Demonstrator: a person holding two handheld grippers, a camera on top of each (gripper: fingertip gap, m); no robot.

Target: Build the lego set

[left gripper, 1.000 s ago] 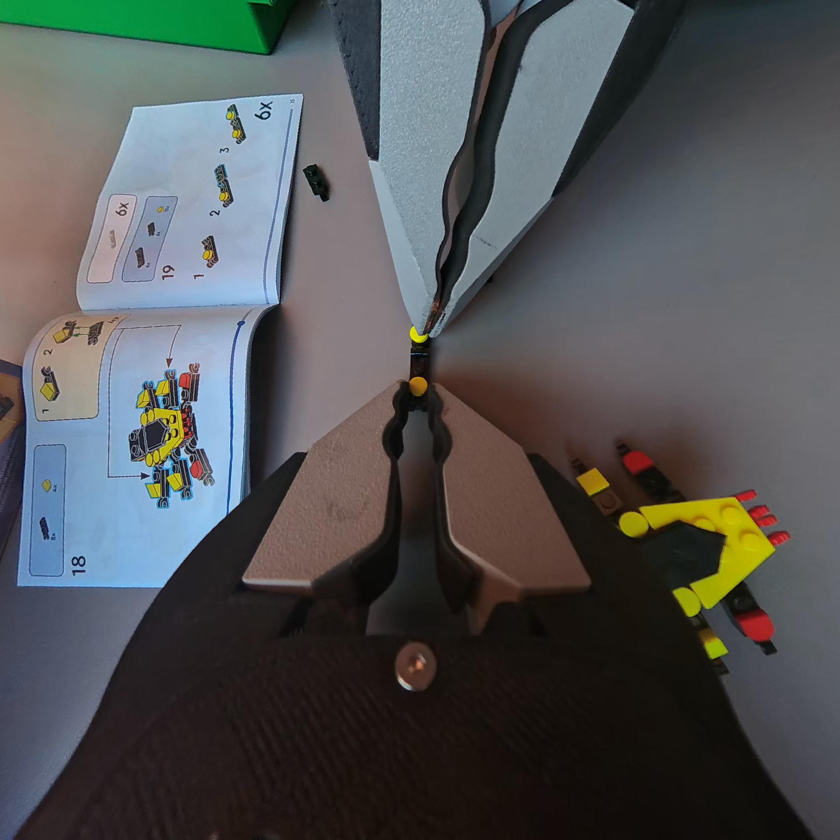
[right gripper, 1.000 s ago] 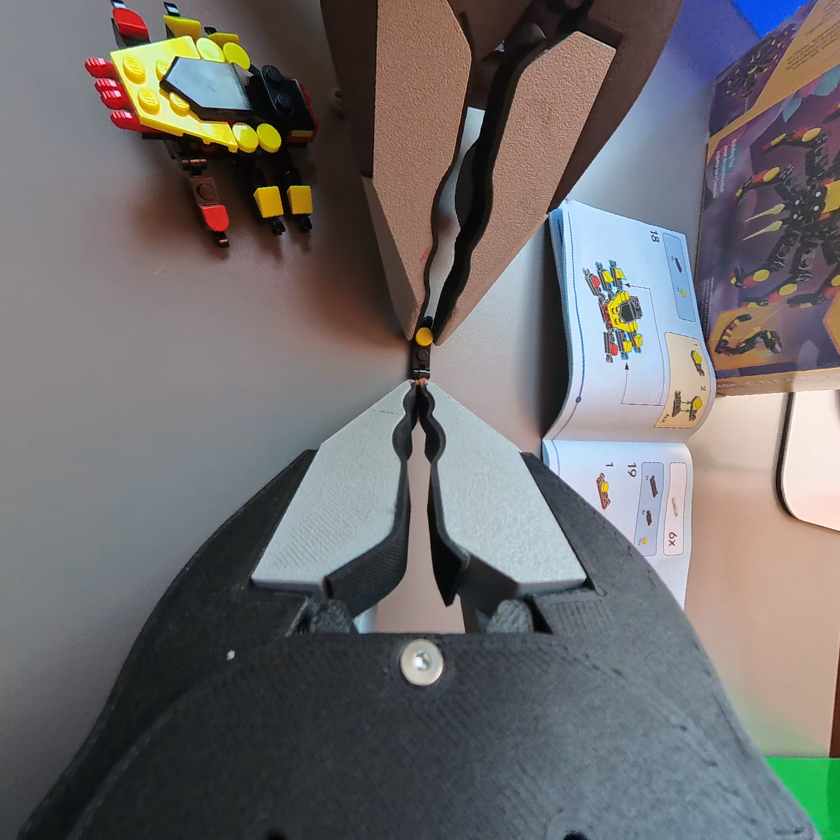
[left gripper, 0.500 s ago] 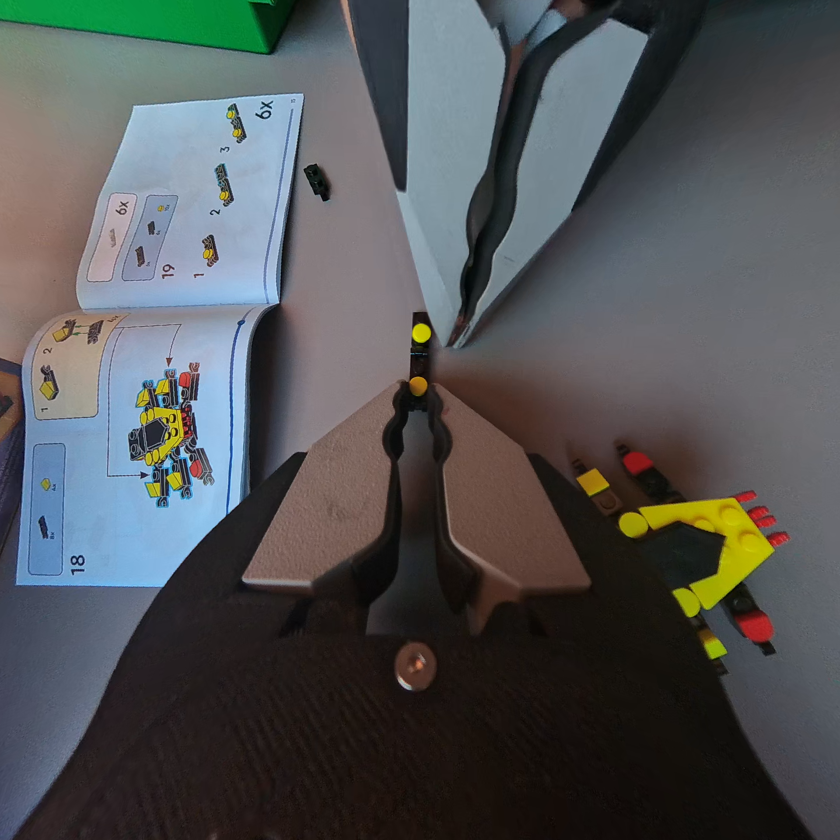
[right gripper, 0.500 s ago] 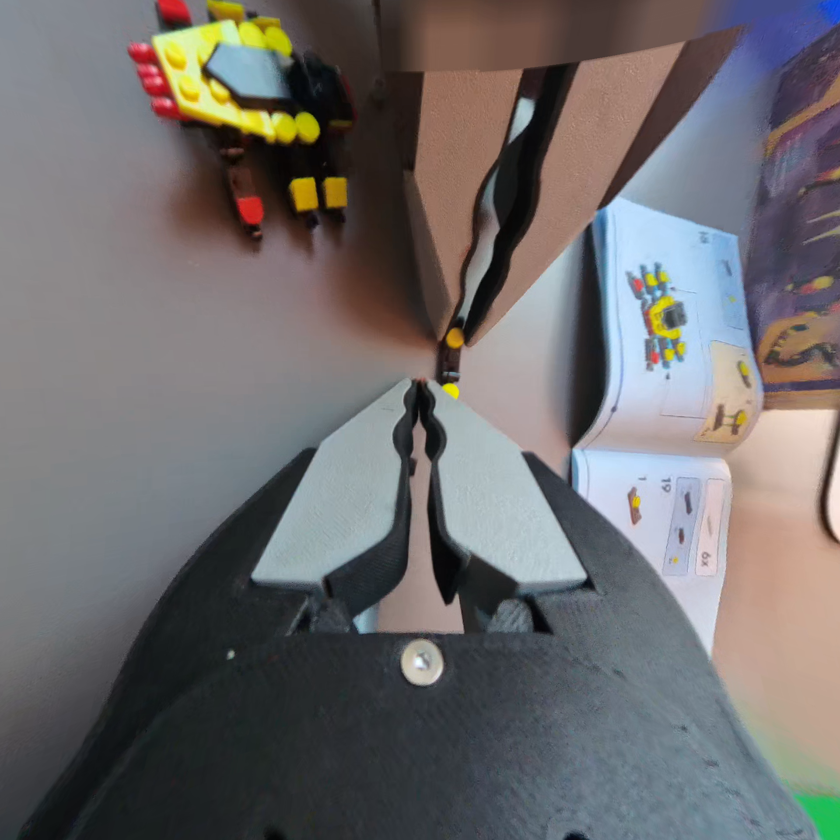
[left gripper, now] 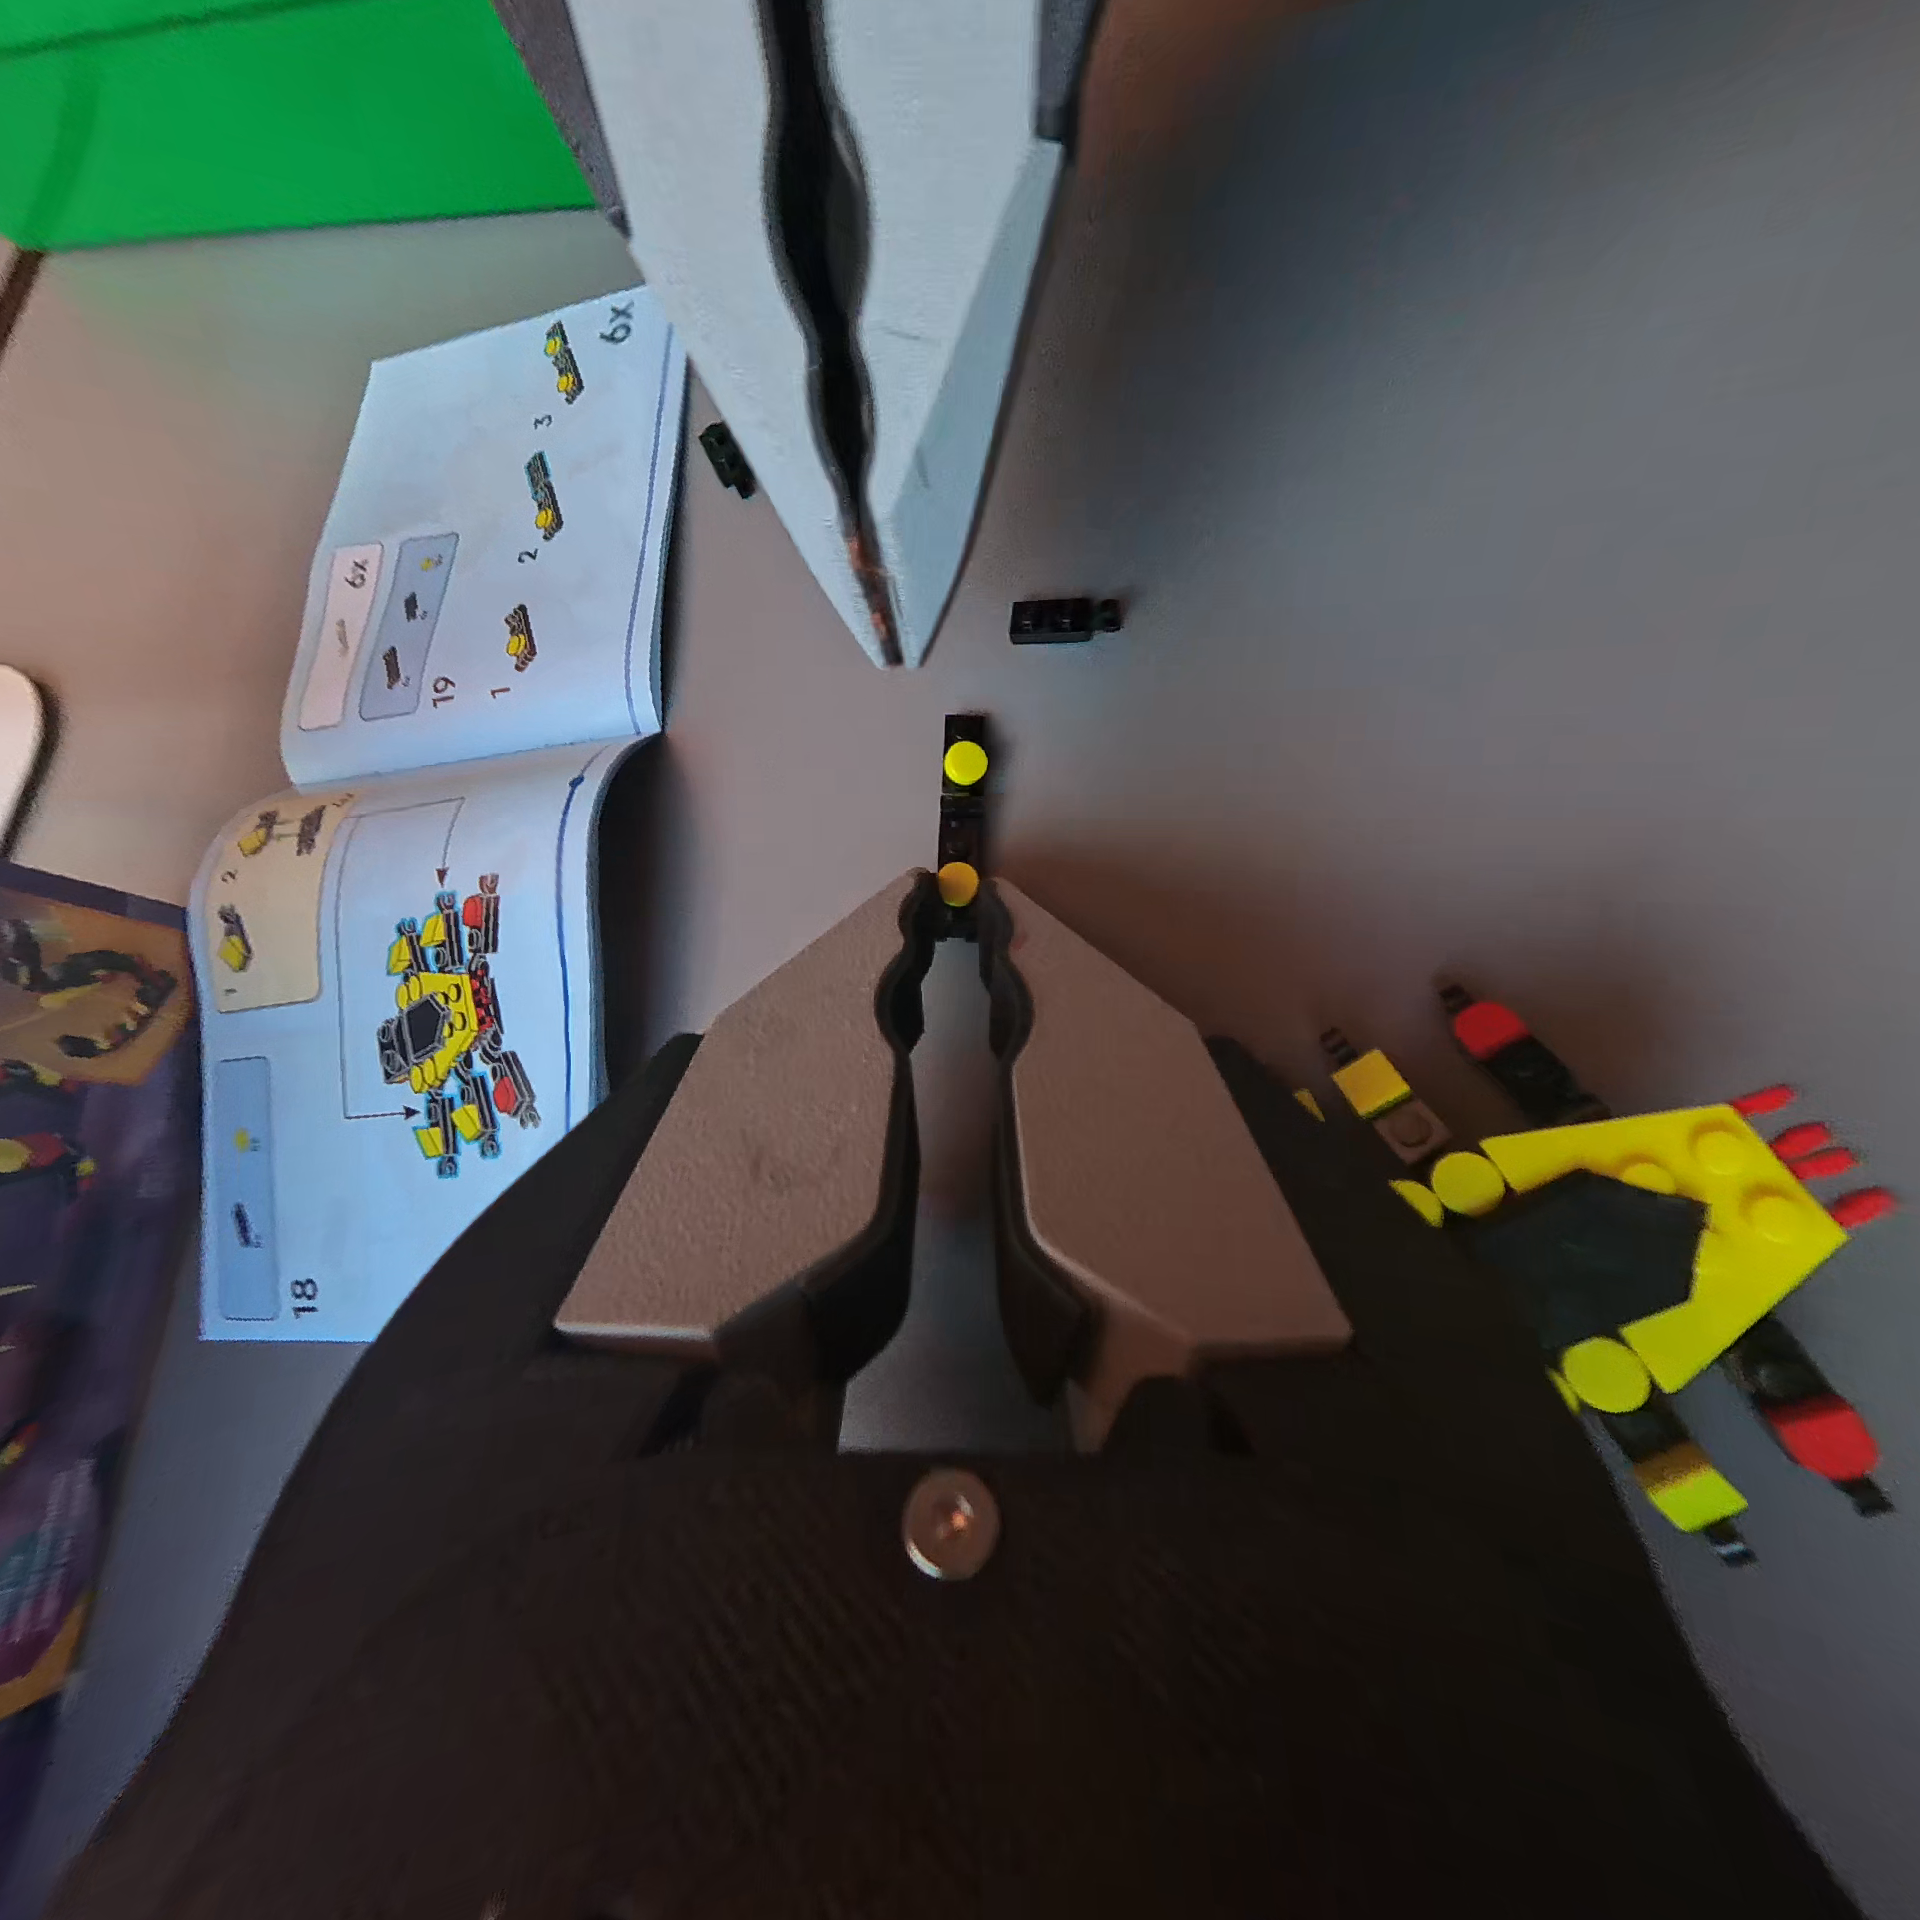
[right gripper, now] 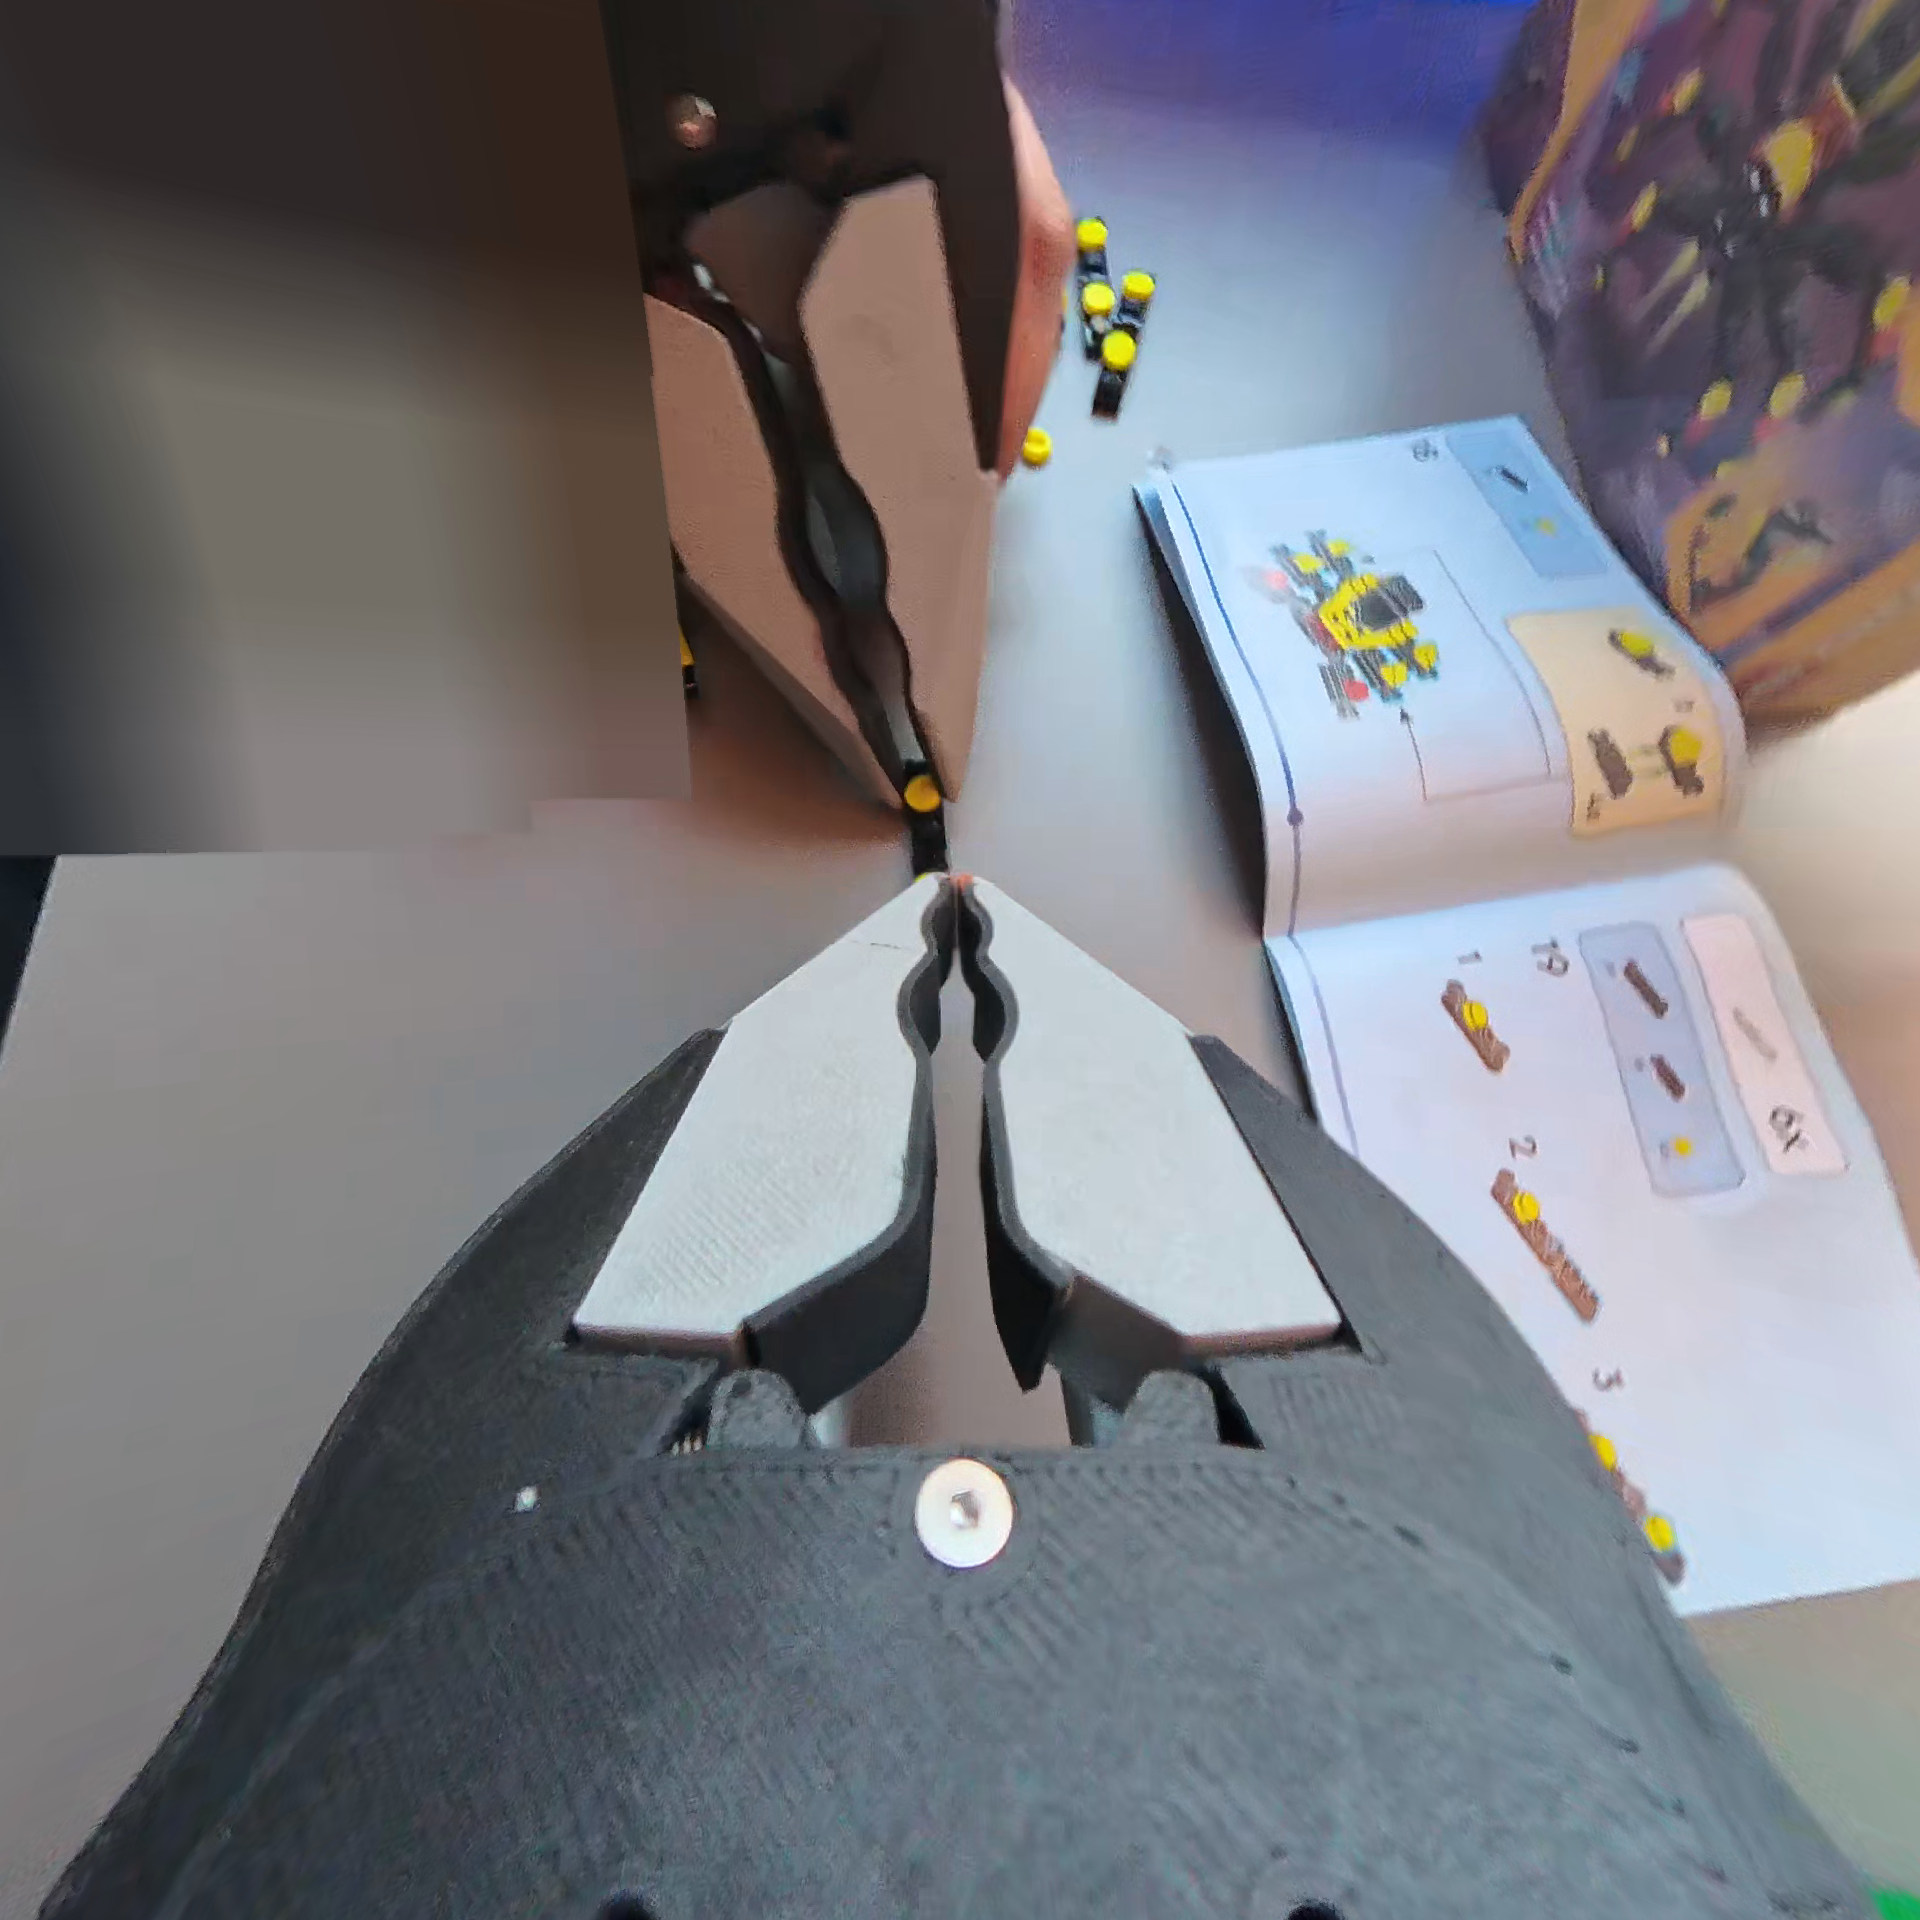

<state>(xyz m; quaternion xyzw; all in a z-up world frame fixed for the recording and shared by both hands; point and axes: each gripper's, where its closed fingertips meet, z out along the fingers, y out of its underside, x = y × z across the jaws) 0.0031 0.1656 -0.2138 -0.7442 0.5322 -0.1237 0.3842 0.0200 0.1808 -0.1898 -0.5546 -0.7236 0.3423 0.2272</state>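
the thin black leg piece (left gripper: 962, 821) has two round yellow dots on top. your left tongs (left gripper: 954, 909) pinch one end of it and hold it out above the gray table (left gripper: 1507, 520). your right tongs (right gripper: 951, 883) are pressed together with nothing in them, and their tips point at the free end of the leg from just beside it. the yellow spider body (left gripper: 1662, 1236) with red bits lies on the table to the right. the open booklet (left gripper: 436, 831) lies to the left, and two small black bricks (left gripper: 1060, 620) sit farther off.
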